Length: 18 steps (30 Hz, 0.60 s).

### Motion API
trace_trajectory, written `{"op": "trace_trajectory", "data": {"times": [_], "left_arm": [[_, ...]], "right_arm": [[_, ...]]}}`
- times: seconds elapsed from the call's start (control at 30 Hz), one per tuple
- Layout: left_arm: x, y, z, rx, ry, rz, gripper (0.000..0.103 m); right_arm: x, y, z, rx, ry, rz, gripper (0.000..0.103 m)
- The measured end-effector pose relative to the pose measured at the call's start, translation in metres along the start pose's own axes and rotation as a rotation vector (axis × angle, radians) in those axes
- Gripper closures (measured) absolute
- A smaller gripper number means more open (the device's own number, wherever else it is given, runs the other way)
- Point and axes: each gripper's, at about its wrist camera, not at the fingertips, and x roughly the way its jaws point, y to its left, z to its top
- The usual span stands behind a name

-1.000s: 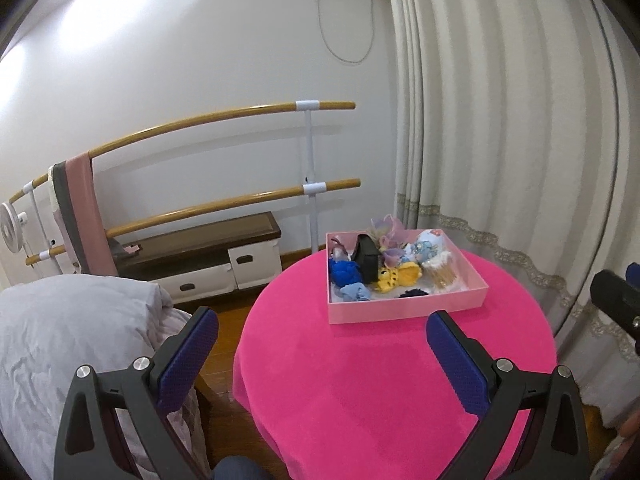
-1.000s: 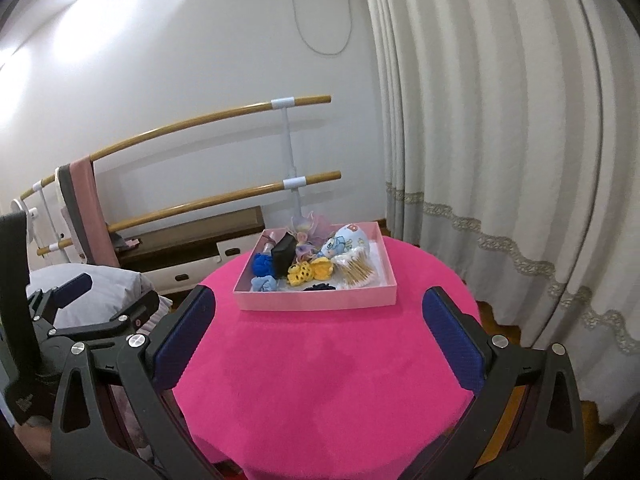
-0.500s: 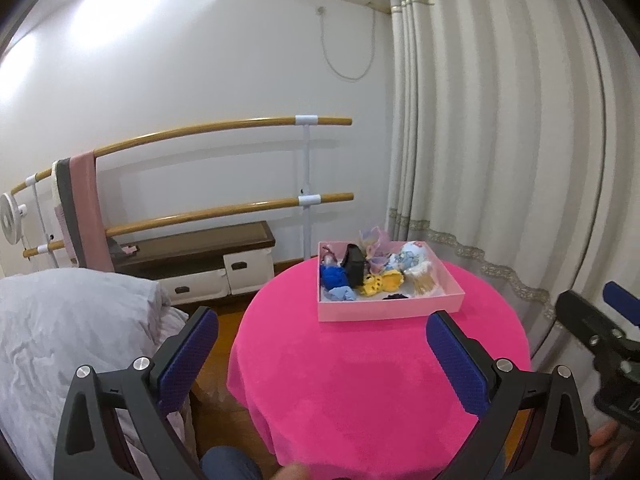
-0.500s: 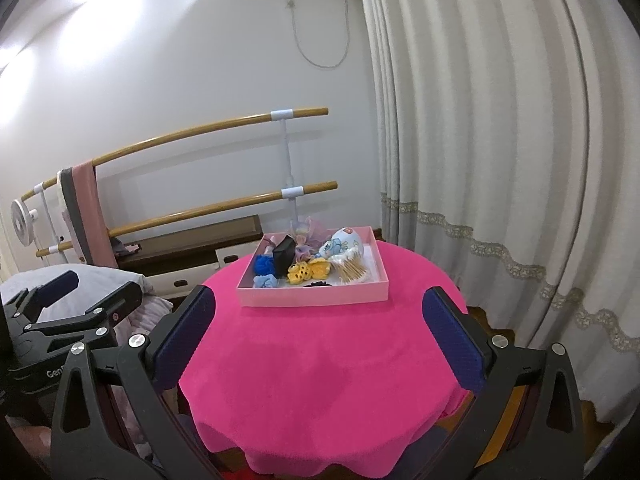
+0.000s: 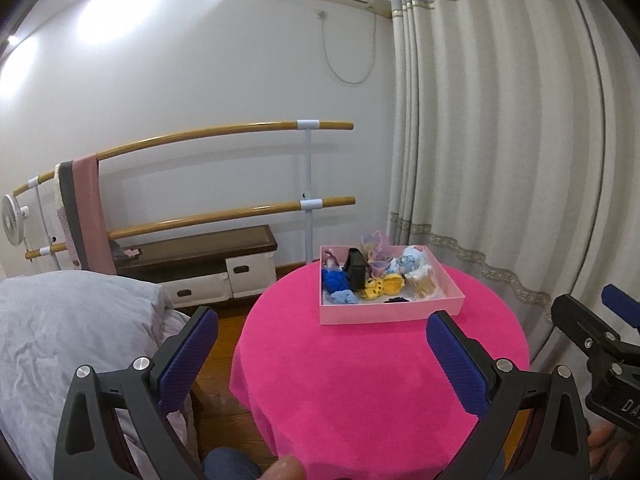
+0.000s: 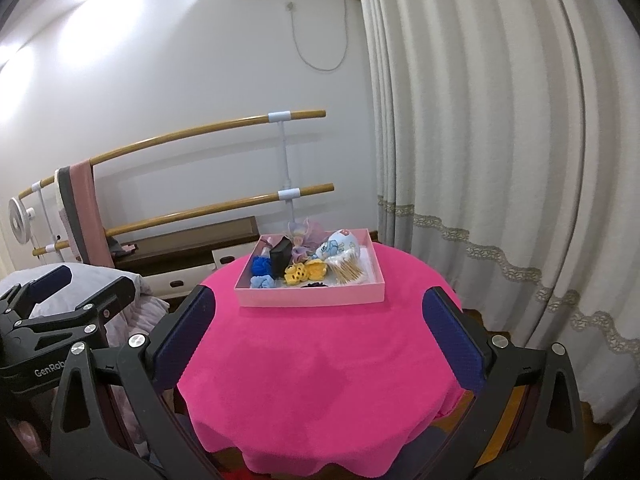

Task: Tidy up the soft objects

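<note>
In the right wrist view the left claw (image 6: 64,292) is showing at the far left, its body lettered "GenRob" — the rest is cut off — and its fingers are standing apart, gripping nothing. The round counter (image 6: 320,360) is wearing a bright pink cloth. Toward its far side a pink box (image 6: 310,296) is sitting, holding the soft objects: a blue pom-pom (image 6: 261,266), a pale blue scrunchie (image 6: 262,281), a black pouch (image 6: 281,258), a yellow spotted plush (image 6: 297,273) and a white printed plush (image 6: 340,245). The right claw (image 6: 320,340) is hovering short of the box, fingers wide apart and empty.
</note>
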Motion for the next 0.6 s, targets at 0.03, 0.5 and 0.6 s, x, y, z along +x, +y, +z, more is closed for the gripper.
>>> {"op": "trace_trajectory", "data": {"times": [0.03,0.5,0.6], "left_arm": [[0.0007,0.0002,0.0003,-0.003,0.001,-0.002,0.000],[0.0014,-0.0025,-0.0004,-0.018,-0.008,0.006,0.000],[0.0010,-0.0035,-0.0017,-0.018,-0.016,0.006,0.000]], "right_arm": [[0.0002,0.0003,-0.0001,-0.002,0.000,-0.001,0.000],[-0.0025,0.0025,-0.0009,-0.013,-0.002,0.004,0.000],[-0.0025,0.0017,-0.0005,-0.014,-0.001,0.004,0.000]]}}
